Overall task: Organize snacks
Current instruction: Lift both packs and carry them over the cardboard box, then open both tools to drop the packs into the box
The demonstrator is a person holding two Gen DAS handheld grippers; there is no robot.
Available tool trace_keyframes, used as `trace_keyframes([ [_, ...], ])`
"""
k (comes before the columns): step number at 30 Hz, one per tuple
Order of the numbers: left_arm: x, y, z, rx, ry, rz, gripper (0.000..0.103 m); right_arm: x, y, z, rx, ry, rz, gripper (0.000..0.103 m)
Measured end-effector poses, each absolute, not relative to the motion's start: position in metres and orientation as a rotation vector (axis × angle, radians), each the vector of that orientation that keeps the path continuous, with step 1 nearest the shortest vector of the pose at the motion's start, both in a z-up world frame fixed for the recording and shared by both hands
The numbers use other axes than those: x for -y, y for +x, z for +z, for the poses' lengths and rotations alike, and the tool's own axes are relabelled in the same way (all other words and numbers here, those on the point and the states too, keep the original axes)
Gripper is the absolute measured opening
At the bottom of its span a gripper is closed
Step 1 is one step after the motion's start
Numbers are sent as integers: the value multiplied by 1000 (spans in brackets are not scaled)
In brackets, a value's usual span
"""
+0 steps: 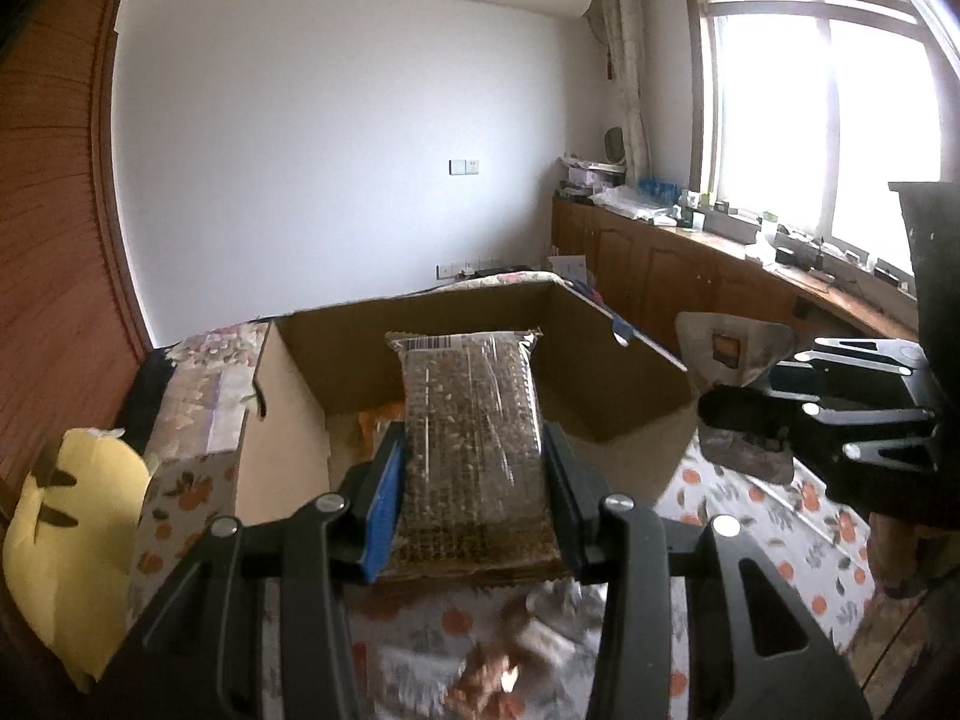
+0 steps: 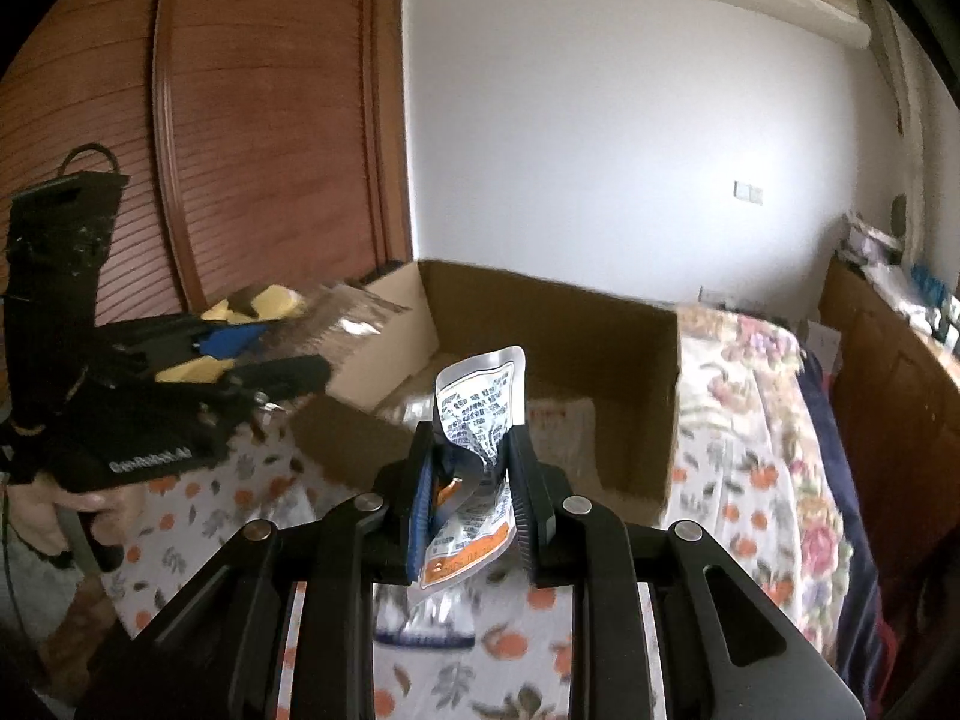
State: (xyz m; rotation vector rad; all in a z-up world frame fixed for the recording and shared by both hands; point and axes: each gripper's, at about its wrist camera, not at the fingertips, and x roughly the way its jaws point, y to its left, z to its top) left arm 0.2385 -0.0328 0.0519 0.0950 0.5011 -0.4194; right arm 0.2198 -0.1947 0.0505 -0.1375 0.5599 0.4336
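the left tool (image 1: 474,480) holds a clear snack pack (image 1: 471,420), and the right tool (image 2: 471,480) pinches a crumpled silver packet (image 2: 480,414). the box (image 1: 600,348) sits at twelve o'clock; the thin packet could slip.

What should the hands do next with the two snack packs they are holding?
Probably carry both a little further forward, over the open cardboard box, then let go. The left gripper is shut on the clear seed snack pack, the right gripper on the crumpled silver pouch, and both packs sit just short of the box with room inside.
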Motion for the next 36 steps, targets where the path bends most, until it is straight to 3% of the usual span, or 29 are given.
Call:
trace_keyframes([
  [11, 32, 291, 41, -517, 125, -391, 42, 170, 271, 59, -533, -198, 438, 22],
  [36, 30, 315, 7, -592, 94, -394, 45, 178, 320, -4, -642, -172, 371, 22],
])
